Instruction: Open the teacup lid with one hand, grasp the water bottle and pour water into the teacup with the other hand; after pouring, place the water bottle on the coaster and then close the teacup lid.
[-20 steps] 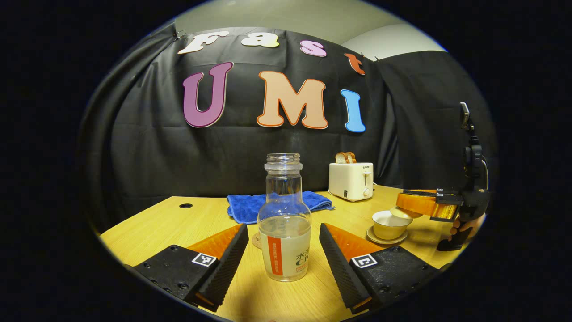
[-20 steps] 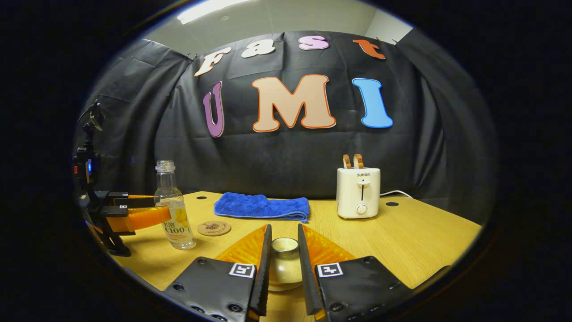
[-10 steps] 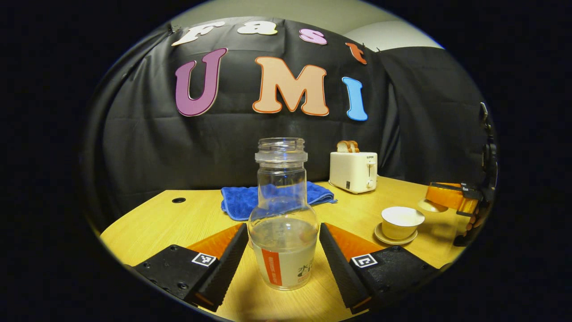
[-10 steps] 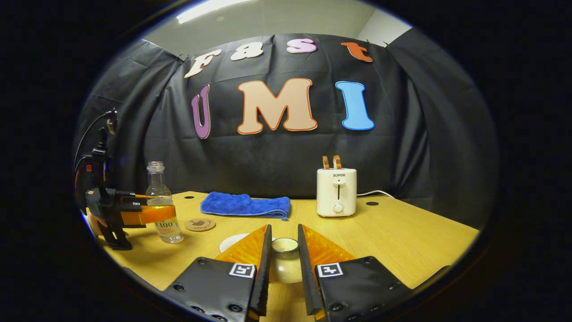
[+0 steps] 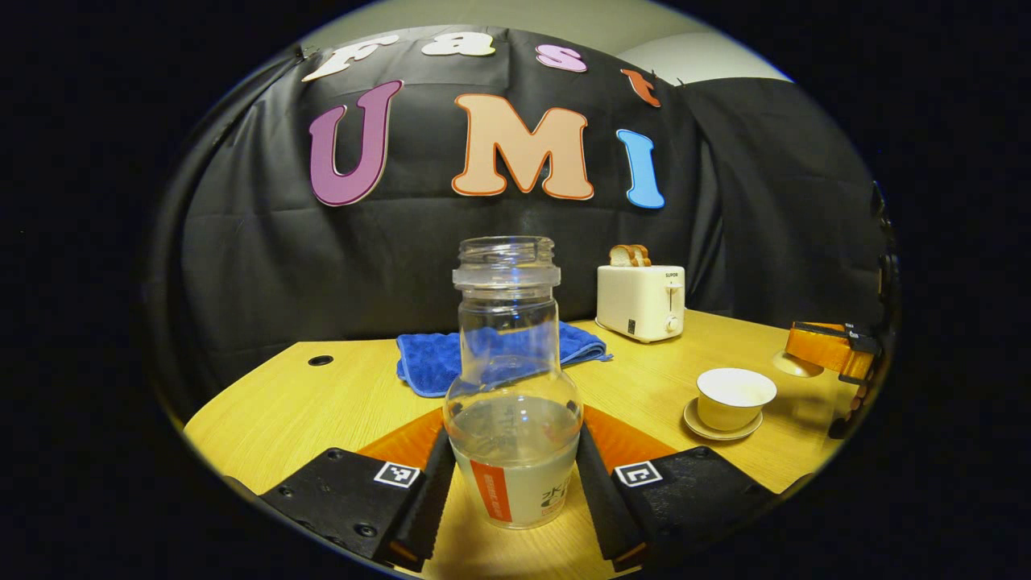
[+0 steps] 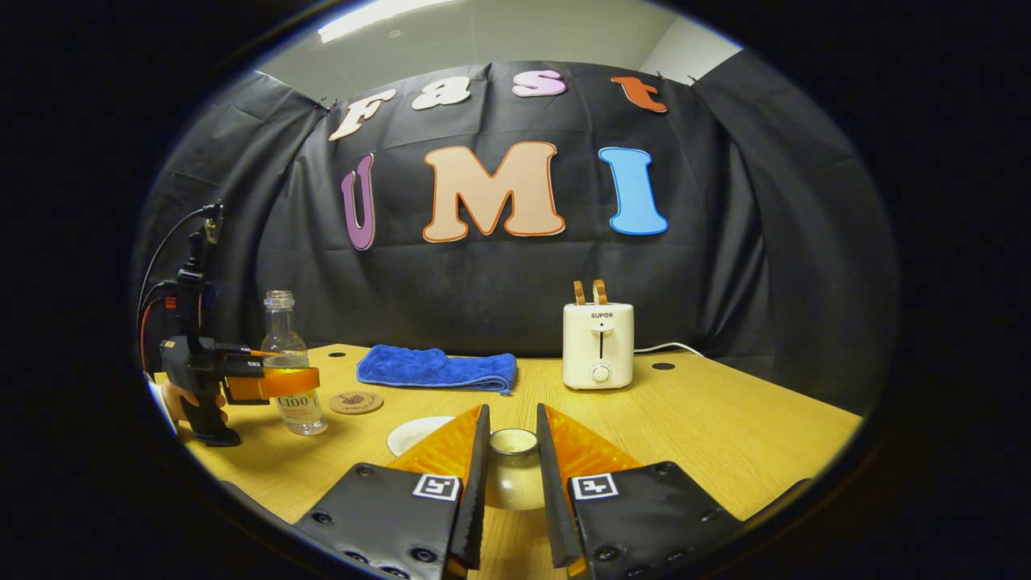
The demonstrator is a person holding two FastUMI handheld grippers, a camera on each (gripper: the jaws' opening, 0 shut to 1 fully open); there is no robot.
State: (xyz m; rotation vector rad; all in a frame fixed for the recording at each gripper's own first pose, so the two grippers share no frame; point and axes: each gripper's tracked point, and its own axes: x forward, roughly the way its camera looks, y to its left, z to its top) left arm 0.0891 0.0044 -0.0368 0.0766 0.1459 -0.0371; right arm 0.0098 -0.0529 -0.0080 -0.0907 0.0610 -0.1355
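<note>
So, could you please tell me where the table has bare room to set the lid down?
The widest bare patch of table lies in front of and to the right of the toaster. A smaller strip runs between the blue towel and the saucer. It is crowded on the left, around the bottle, coaster and left gripper.

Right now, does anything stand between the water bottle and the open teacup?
Nothing visible does. The water bottle sits between the left gripper fingers, and bare table runs from it to the uncovered teacup.
</note>
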